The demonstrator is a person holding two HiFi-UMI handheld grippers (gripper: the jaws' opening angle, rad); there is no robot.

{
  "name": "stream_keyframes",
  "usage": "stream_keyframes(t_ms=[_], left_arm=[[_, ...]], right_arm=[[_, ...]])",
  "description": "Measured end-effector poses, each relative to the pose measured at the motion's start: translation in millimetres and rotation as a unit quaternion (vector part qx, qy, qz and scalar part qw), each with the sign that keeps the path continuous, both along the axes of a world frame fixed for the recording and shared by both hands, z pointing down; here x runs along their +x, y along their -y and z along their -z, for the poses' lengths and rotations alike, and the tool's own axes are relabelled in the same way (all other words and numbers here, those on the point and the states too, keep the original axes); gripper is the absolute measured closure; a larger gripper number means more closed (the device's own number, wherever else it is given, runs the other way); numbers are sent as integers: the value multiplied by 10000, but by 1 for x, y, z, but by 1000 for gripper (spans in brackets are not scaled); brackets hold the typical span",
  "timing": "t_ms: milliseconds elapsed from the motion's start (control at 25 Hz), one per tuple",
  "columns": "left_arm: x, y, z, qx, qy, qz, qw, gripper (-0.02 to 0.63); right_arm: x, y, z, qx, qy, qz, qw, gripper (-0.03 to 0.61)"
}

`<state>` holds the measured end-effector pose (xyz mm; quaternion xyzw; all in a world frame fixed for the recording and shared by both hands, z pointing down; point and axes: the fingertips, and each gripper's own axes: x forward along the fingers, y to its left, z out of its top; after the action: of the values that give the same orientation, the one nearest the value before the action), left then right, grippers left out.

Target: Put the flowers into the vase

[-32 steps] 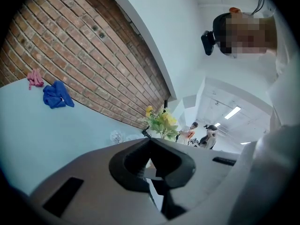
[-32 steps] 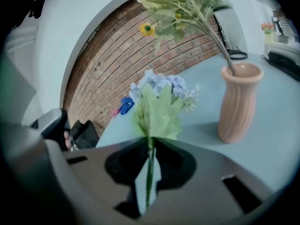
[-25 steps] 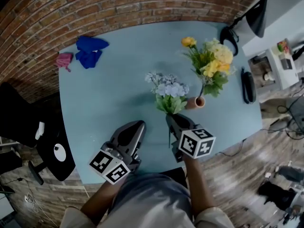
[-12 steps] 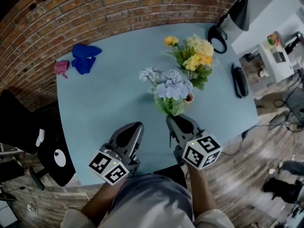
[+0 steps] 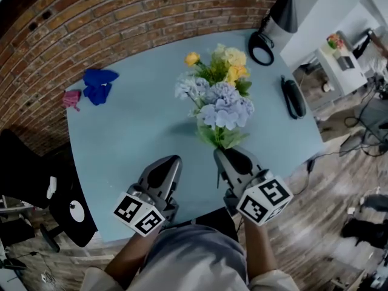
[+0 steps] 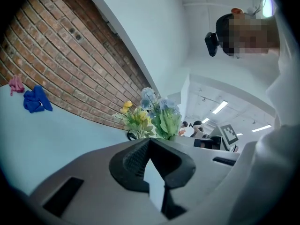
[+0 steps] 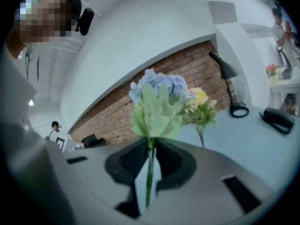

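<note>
pale blue flowers (image 5: pixel 224 105) (broad green leaves); stem seemingly thin

Smooth matt tabletop (image 5: pixel 139 132); rough brick wall (image 5: pixel 121 11); flowers (image 5: pixel 224 108) seemingly fabric.

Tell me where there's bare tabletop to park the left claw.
Widest bare stretch: the table between the blue cloth and the held blue flowers, ahead of the left claw. A smaller patch lies right of the right claw, this side of the black handset. Crowded: the far right, round the yellow bouquet and lamp base.
</note>
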<state>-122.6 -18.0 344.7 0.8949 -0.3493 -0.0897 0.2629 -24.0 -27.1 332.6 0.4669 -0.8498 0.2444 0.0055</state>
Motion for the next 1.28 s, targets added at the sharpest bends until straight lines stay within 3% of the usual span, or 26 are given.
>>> stream_keyframes(t_ms=[480,840,1280], left_arm=[[51,18,19,402,393,-10,9984,597],[99,39,22,578,838,62,9948,597],[132,50,18,512,1023,-40,9934,597]], right_arm=[[39,-3,31,288,11,-299,9991,517],[87,13,35,418,-155,-1065,9933,517],[143,32,33,612,267,-2052,9764,517]])
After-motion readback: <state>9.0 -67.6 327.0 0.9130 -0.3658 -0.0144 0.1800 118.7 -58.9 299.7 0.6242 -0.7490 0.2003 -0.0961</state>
